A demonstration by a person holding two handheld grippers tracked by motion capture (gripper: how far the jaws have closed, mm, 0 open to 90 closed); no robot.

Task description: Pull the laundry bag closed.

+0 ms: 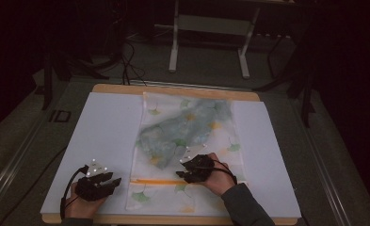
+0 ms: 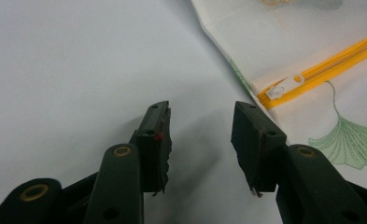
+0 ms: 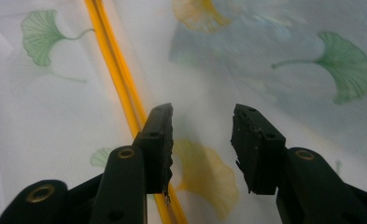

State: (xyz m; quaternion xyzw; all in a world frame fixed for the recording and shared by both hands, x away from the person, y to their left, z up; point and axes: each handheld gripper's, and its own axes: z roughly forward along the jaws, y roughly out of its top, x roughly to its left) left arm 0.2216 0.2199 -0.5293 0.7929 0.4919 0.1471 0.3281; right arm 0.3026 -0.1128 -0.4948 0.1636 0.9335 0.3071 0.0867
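A white mesh bag (image 1: 220, 141) printed with green and yellow ginkgo leaves lies flat on the white sheet (image 1: 102, 136). A grey-green cloth (image 1: 187, 127) shows through its upper half. An orange zipper (image 1: 156, 181) runs across its near end, and its white pull (image 2: 284, 86) sits at the bag's left edge. My left gripper (image 1: 114, 181) rests low over the bare sheet just left of the bag, jaws open and empty (image 2: 201, 135). My right gripper (image 1: 182, 168) hovers over the bag beside the zipper (image 3: 116, 70), jaws open with only the mesh below them (image 3: 202, 135).
The sheet covers a wooden board (image 1: 173, 90) whose edge shows at the back and front. Beyond the table stands a white metal frame (image 1: 211, 28) on a dark floor, with cables (image 1: 126, 61) at the back left. Bare sheet lies on both sides of the bag.
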